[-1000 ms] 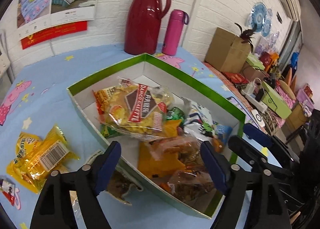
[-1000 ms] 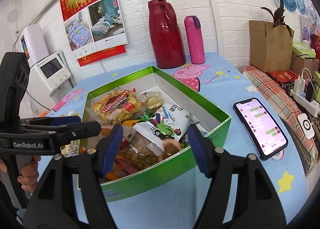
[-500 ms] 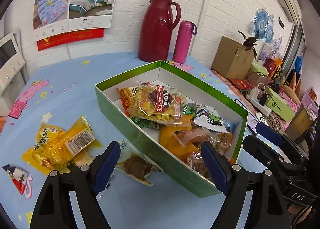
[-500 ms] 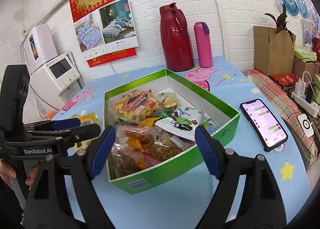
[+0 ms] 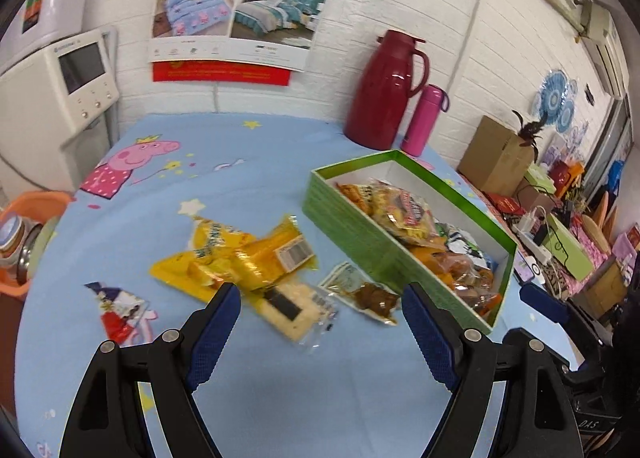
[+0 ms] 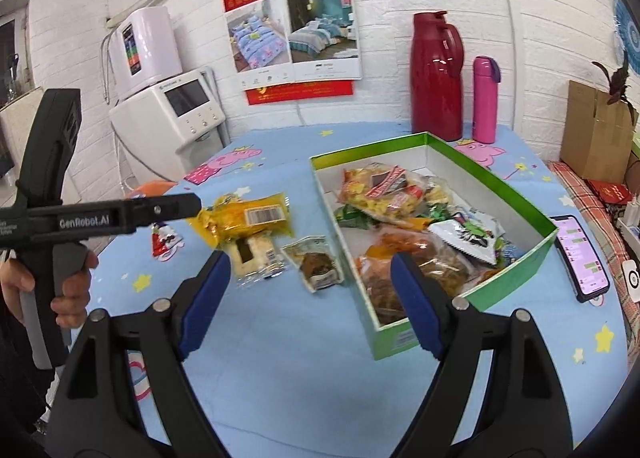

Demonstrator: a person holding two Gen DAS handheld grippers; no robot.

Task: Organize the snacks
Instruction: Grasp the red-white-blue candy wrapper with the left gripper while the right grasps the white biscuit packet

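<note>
Several snack packets [image 5: 248,262] loose on the blue tablecloth [image 5: 240,186] at centre frame, just left of the green box [image 5: 360,242] already heaped with more snacks [image 6: 400,194]. Both left gripper [image 5: 320,322] and right gripper [image 6: 310,290] spread wide at bottom frame, holding nothing, above the cloth. Behind, upper right: red thermos [image 5: 384,94] beside pink bottle [image 5: 422,118]; phone [image 6: 582,258] right of the box.

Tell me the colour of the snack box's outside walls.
Green outside, white inside; the box shows best in the right wrist view.
</note>
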